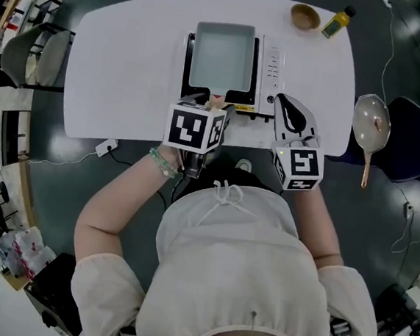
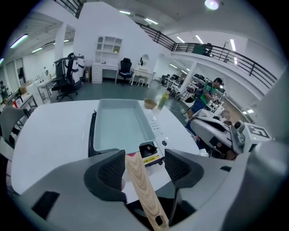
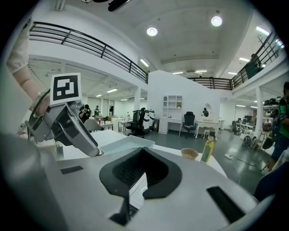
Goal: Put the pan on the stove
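Note:
A pale rectangular pan lies flat on the black-and-white stove in the middle of the white table. In the left gripper view its wooden handle runs back between the jaws of my left gripper. The handle lies close to the left pad, with a clear gap to the right pad, so this gripper is open. In the head view the left gripper sits at the stove's near edge. My right gripper hovers beside the stove's control panel, shut and empty.
A wooden bowl and a yellow oil bottle stand at the table's far right corner. A lidded pan with a wooden handle rests off the table to the right. A power strip lies on the floor at the left.

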Demonstrator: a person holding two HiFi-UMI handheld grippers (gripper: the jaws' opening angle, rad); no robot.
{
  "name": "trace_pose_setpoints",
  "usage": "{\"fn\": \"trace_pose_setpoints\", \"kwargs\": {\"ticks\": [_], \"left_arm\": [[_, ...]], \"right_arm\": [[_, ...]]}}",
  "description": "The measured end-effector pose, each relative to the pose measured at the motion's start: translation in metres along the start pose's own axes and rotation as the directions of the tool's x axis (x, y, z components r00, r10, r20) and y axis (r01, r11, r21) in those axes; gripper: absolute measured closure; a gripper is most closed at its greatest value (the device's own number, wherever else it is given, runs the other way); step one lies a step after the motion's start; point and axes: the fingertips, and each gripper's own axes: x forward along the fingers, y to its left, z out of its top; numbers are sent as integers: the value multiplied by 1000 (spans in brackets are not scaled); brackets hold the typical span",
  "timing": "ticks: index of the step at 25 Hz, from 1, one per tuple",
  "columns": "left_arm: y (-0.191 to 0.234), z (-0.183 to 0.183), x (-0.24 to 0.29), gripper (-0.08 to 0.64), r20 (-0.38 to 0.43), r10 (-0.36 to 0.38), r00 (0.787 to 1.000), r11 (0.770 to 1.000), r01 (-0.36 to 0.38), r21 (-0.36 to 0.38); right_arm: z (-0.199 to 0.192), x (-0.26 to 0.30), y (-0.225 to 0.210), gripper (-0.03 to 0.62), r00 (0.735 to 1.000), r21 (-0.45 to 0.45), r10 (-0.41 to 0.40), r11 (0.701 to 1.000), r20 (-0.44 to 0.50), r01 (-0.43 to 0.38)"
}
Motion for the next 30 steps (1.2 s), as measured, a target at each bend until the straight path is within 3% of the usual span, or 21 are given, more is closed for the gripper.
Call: {"fn": "trace_pose_setpoints", "kwargs": {"ticks": [2, 4, 7, 13, 17, 21, 28, 30], "left_arm": [[1, 8, -14, 303, 37, -14, 999, 1000, 14, 15], [4, 17, -28, 409, 87, -19, 996, 999, 16, 29], [9, 28, -45, 508, 159, -23, 987, 999, 15, 50], [18, 46, -79, 540, 298, -74, 952, 992, 40, 117], [22, 56, -100, 540, 417, -117, 902, 982, 42, 185], [27, 56, -128, 540, 509, -148, 848, 956, -8, 292], [36, 61, -178, 538, 680, -212, 702, 905, -121, 407], [40, 61, -188, 538, 709, -218, 670, 902, -139, 409]], "right_arm": [[8, -5, 5, 586, 1000, 7, -28, 1000, 12, 28], [16, -11, 8, 586, 998, 20, -57, 998, 26, 57], [29, -16, 11, 586, 993, 26, -107, 994, 48, 106], [57, -23, 28, 586, 985, -3, -132, 991, 110, 133], [72, -23, 40, 586, 982, -8, -114, 993, 151, 117], [81, -26, 51, 586, 979, -11, -113, 993, 170, 116], [90, -27, 62, 586, 977, -13, -93, 995, 191, 97], [91, -28, 64, 586, 977, -23, -87, 995, 196, 93]]}}
